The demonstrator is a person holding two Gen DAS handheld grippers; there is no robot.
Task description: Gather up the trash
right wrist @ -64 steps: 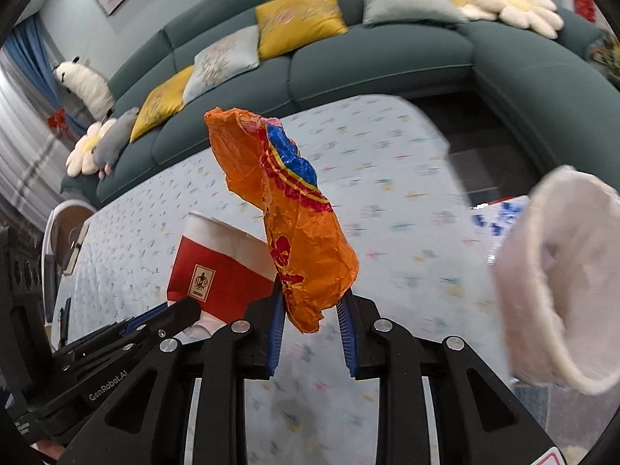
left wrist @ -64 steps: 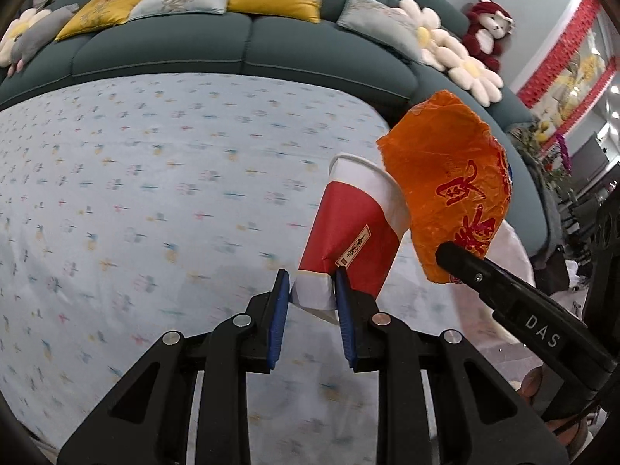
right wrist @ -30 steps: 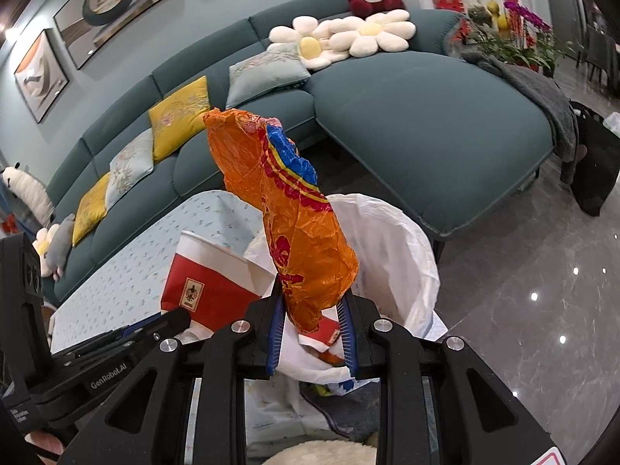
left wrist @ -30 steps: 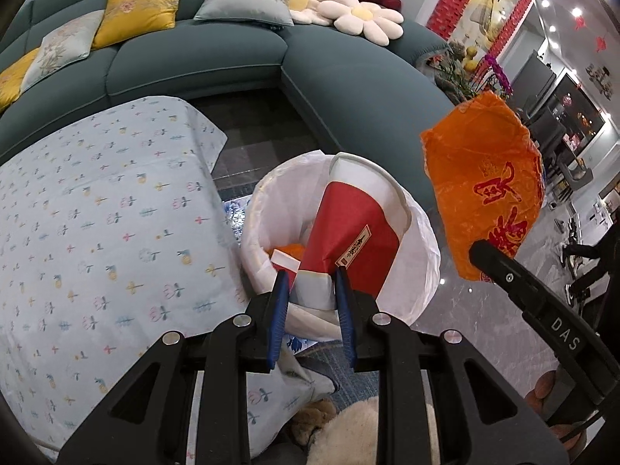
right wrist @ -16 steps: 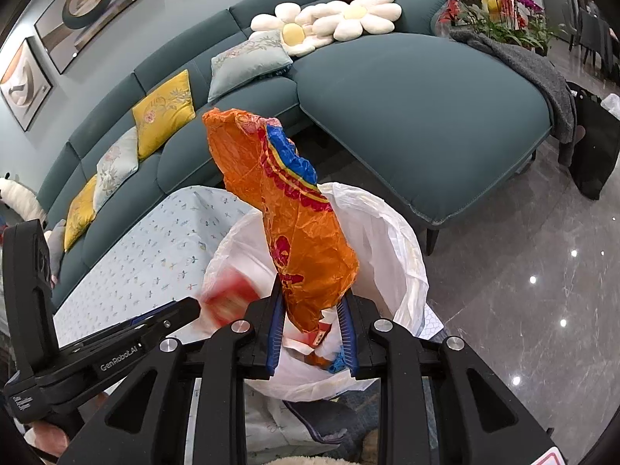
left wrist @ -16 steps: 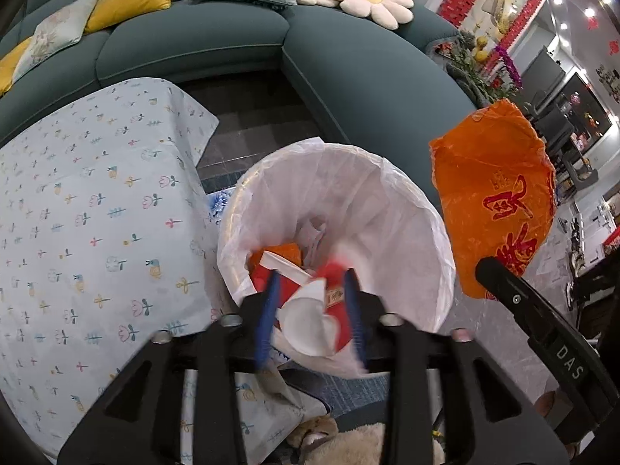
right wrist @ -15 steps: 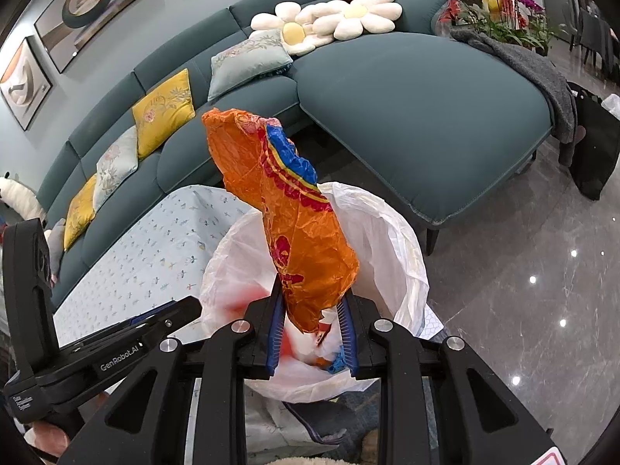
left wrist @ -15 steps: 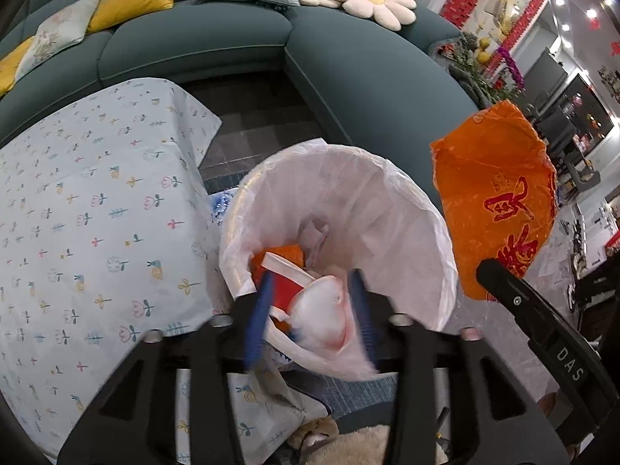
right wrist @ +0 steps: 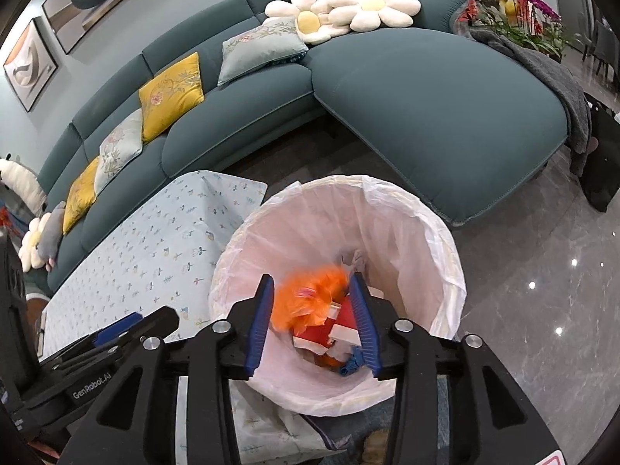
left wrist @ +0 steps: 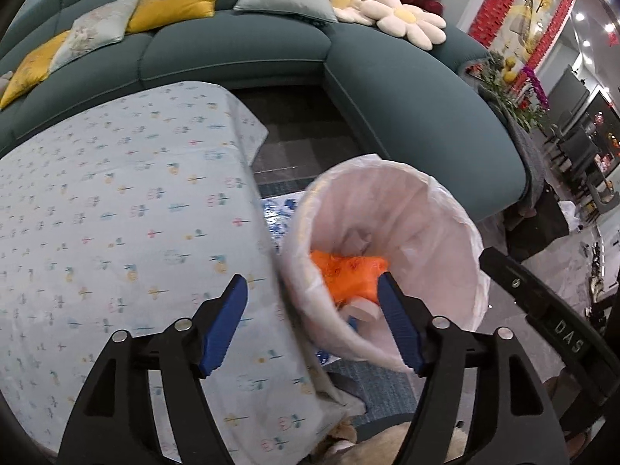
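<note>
A curved dark teal sofa with yellow and grey cushions wraps the back of the room. In front of it stands a table under a pale blue flower-print cloth. Just beside the table's corner sits a round bin lined with a white plastic bag. Inside the bin, a crumpled orange plastic wrapper, blurred, lies over a red and white paper cup. The right gripper hovers over the bin, blue-padded fingers spread wide, holding nothing. The left gripper hangs above the bin's near edge, fingers also spread wide and empty.
</note>
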